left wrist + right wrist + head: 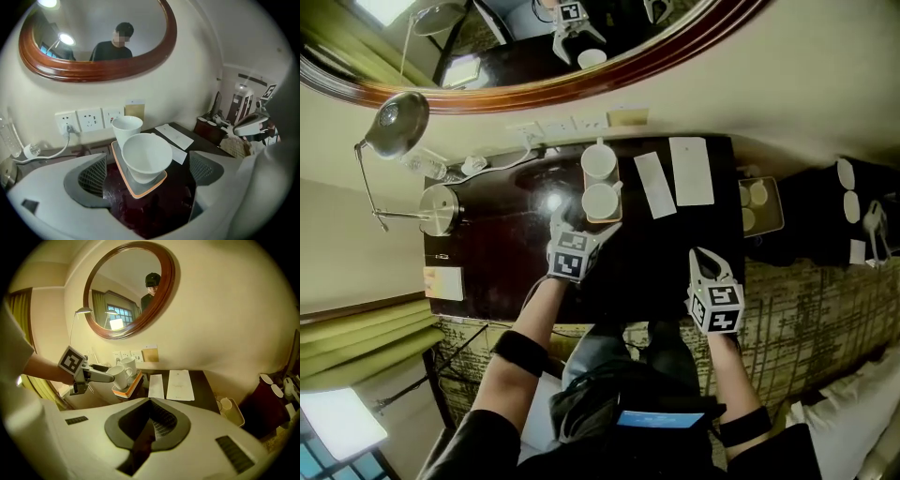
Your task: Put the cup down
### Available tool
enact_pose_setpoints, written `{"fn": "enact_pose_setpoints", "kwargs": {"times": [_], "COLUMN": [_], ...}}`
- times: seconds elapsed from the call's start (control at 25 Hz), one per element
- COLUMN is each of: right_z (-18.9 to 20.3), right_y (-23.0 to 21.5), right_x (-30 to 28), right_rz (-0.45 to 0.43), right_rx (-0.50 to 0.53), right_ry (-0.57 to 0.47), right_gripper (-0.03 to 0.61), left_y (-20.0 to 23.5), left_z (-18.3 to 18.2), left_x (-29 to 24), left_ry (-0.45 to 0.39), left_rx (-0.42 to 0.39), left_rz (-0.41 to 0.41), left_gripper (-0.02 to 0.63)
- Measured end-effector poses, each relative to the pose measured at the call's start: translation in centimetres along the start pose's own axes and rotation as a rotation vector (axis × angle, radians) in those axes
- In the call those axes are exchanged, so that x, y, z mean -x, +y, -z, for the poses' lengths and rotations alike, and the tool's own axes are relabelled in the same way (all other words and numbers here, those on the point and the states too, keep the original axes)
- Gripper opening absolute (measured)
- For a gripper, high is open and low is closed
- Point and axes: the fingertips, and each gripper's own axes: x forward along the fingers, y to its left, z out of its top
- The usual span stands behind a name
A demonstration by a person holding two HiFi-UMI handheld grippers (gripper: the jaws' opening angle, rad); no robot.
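Left tool (147,171) jaws wide apart, pads clear of cup (146,161) on both sides; cup upright on orange-rimmed tray (140,192) on dark tabletop (506,253), just before second cup (126,129); right tool (150,403) jaws together, empty.

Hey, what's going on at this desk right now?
A person works two handheld grippers at a dark desk under an oval mirror. The left claw is wide open around the nearer white cup, which stands on a small orange-rimmed tray beside a second cup. The pads don't touch it, so it looks set down. The right claw is shut and empty, near the desk's front edge.
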Motion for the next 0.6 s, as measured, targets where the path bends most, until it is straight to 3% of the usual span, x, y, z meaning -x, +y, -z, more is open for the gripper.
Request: {"fn": "enact_pose_setpoints", "kwargs": {"times": [0.6], "right_z": [3.2], "right_y": [-2.0], "right_x": [-0.2], "right_rz": [0.04], "right_rx": [-0.049], "right_ry": [0.019], "right_gripper": [0.014], "left_y": [0.2], "left_z": [-0.8], "left_x": [-4.7], "left_ry": [0.005], "left_rx": [-0.034], "left_rz": [0.019], "left_gripper": [0.535]}}
